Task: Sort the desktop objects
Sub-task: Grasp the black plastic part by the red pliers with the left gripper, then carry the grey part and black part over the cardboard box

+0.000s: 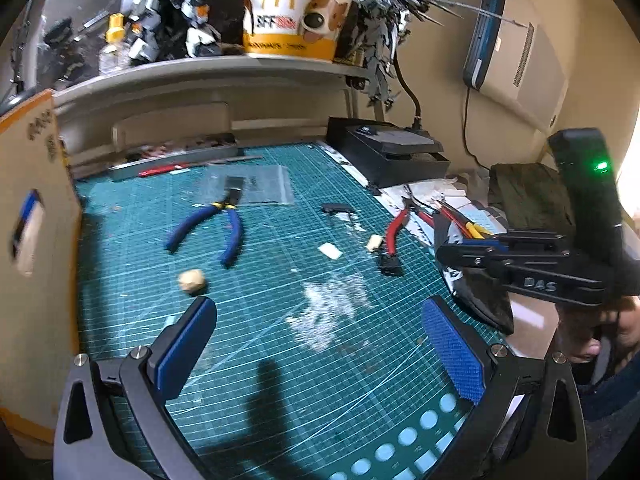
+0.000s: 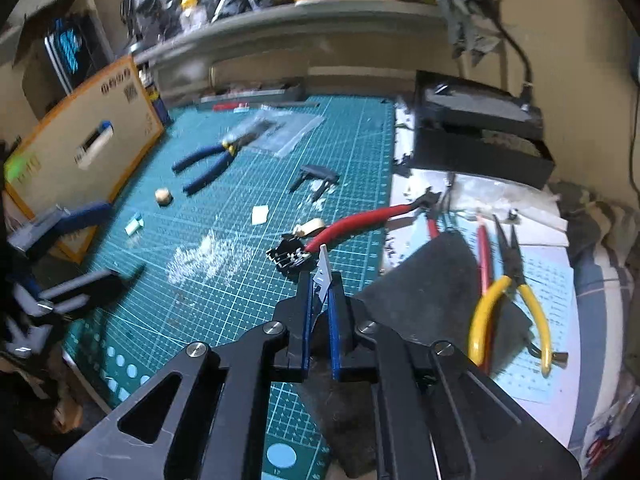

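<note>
My left gripper (image 1: 320, 344) hovers open over the near part of the green cutting mat (image 1: 280, 360), nothing between its blue pads. Ahead of it on the mat lie blue-handled pliers (image 1: 212, 228), a small beige lump (image 1: 192, 280), a white chip (image 1: 330, 250) and red-handled pliers (image 1: 394, 232). My right gripper (image 2: 320, 280) is shut on a thin white pointed plastic piece (image 2: 323, 268), held just above the mat's right edge, near the red-handled pliers (image 2: 360, 220) and a small black part (image 2: 288, 258). Yellow-handled pliers (image 2: 508, 304) rest on a dark pouch (image 2: 432, 280).
A cardboard box (image 1: 36, 240) stands along the mat's left side. A black box (image 2: 476, 132) sits at the back right. A clear plastic bag (image 1: 256, 188) lies under the blue pliers' tip. A shelf (image 1: 200, 76) with a paper bucket and model figures overhangs the back.
</note>
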Motion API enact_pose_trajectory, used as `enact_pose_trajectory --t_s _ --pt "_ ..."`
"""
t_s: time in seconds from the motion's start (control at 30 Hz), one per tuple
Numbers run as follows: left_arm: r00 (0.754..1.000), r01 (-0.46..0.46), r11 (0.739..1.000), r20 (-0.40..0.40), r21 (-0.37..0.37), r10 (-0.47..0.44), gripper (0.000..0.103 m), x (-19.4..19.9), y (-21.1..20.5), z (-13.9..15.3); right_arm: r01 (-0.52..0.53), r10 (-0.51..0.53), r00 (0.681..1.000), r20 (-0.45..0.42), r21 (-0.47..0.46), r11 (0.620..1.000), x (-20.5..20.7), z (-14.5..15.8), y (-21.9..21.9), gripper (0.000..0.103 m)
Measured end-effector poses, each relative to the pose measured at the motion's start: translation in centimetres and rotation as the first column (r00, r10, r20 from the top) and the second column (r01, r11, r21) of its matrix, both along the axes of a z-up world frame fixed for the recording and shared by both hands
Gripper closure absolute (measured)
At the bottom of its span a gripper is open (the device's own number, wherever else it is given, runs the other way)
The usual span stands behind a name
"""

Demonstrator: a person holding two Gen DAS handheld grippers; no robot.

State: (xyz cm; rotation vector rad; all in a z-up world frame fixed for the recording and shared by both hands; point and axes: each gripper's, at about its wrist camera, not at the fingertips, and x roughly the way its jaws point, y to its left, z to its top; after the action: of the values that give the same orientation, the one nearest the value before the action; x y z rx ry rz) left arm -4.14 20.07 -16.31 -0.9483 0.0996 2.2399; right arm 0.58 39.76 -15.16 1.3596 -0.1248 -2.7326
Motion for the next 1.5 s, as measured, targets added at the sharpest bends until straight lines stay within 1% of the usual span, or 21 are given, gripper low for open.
enact_pose_trajectory --t_s 0.2,0.23,0.3,0.33,0.37,0.4,0.43,0.47,0.5,0.53,0.57,0.6,0.63,0.77,0.83,0.9,1.03,1.17,1.3,1.43,1.5 --pt "0.998 0.06 0.996 0.025 0.066 -0.061 0.0 -0.8 4.2 -1.1 0.016 -0.019 0.998 -0.057 -0.046 0.999 1.8 2.1 1.2 0.096" --pt "0.996 0.069 0.995 0.042 0.068 -0.072 0.0 -1.1 5.0 -1.3 0.017 -0.021 0.997 -0.071 -0.051 0.999 2.1 2.5 1.3 0.096" --pt "0.992 0.091 0.993 0.083 0.08 -0.097 0.012 -1.7 6.5 -1.9 0.017 -0.022 0.995 -0.098 -0.053 0.998 2.7 3.2 1.5 0.096" --pt "0.986 0.107 0.991 0.12 0.081 -0.117 0.016 -2.0 7.4 -2.3 0.016 -0.023 0.994 -0.107 -0.063 0.998 2.9 3.5 1.6 0.096" --pt "0.98 0.122 0.989 0.152 0.078 -0.133 0.023 -2.3 8.1 -2.8 0.015 -0.023 0.993 -0.115 -0.073 0.997 3.0 3.7 1.7 0.096" --pt "0.971 0.135 0.99 0.191 0.05 -0.143 0.028 -2.6 9.0 -3.4 0.014 -0.024 0.992 -0.125 -0.081 0.997 3.1 4.0 1.9 0.096" --pt "0.972 0.138 0.989 0.185 0.043 -0.144 0.03 -2.6 9.3 -3.3 0.011 -0.023 0.991 -0.135 -0.091 0.996 3.3 4.3 2.0 0.096" --pt "0.972 0.142 0.989 0.182 0.035 -0.146 0.037 -2.5 9.7 -3.2 0.005 -0.02 0.989 -0.144 -0.1 0.995 3.5 4.6 2.1 0.096" --pt "0.967 0.158 0.987 0.196 0.024 -0.16 0.042 -2.6 10.2 -3.4 0.001 -0.017 0.988 -0.154 -0.108 0.994 3.6 4.9 2.2 0.096" --pt "0.97 0.156 0.988 0.188 0.009 -0.155 0.043 -2.6 10.5 -3.4 -0.003 -0.016 0.986 -0.164 -0.114 0.993 3.7 5.2 2.3 0.096" --pt "0.972 0.153 0.988 0.179 -0.007 -0.15 0.048 -2.6 10.8 -3.5 -0.007 -0.014 0.984 -0.175 -0.12 0.993 3.9 5.5 2.4 0.096" --pt "0.974 0.151 0.988 0.173 -0.029 -0.144 0.051 -2.6 11.2 -3.5 -0.011 -0.012 0.983 -0.182 -0.125 0.992 4.0 5.7 2.5 0.096" --pt "0.976 0.148 0.988 0.166 -0.051 -0.138 0.058 -2.7 11.5 -3.5 -0.015 -0.009 0.983 -0.184 -0.126 0.992 4.0 5.7 2.5 0.096" --pt "0.982 0.135 0.987 0.147 -0.089 -0.121 0.066 -2.9 11.9 -3.6 -0.032 0.006 0.981 -0.194 -0.132 0.991 4.4 5.9 2.4 0.096" --pt "0.984 0.126 0.986 0.137 -0.107 -0.111 0.072 -3.0 12.0 -3.6 -0.04 0.012 0.98 -0.198 -0.135 0.99 4.5 6.0 2.4 0.096" --pt "0.987 0.111 0.985 0.134 -0.129 -0.093 0.081 -3.2 12.0 -3.6 -0.037 0.009 0.98 -0.2 -0.137 0.99 4.5 6.0 2.6 0.096" --pt "0.984 0.11 0.987 0.151 -0.118 -0.092 0.081 -3.1 11.4 -3.3 -0.033 0.006 0.979 -0.202 -0.132 0.991 4.7 6.2 2.9 0.096" --pt "0.995 0.088 0.987 0.062 -0.132 -0.08 0.081 -1.8 10.9 -1.6 -0.033 0.008 0.98 -0.198 -0.12 0.992 4.8 6.5 2.9 0.096" --pt "0.997 0.026 0.988 -0.073 -0.154 -0.038 0.081 -0.3 8.9 2.0 -0.036 0.018 0.982 -0.19 -0.089 0.995 4.2 6.9 1.9 0.096" --pt "0.99 -0.03 0.993 -0.142 -0.112 0.013 0.081 0.2 5.8 5.8 -0.076 0.062 0.976 -0.209 -0.058 0.995 2.7 8.3 -0.6 0.096" --pt "0.981 -0.07 0.993 -0.188 -0.092 0.052 0.081 0.5 3.6 8.2 -0.107 0.094 0.97 -0.226 -0.047 0.993 1.9 9.4 -2.2 0.096"
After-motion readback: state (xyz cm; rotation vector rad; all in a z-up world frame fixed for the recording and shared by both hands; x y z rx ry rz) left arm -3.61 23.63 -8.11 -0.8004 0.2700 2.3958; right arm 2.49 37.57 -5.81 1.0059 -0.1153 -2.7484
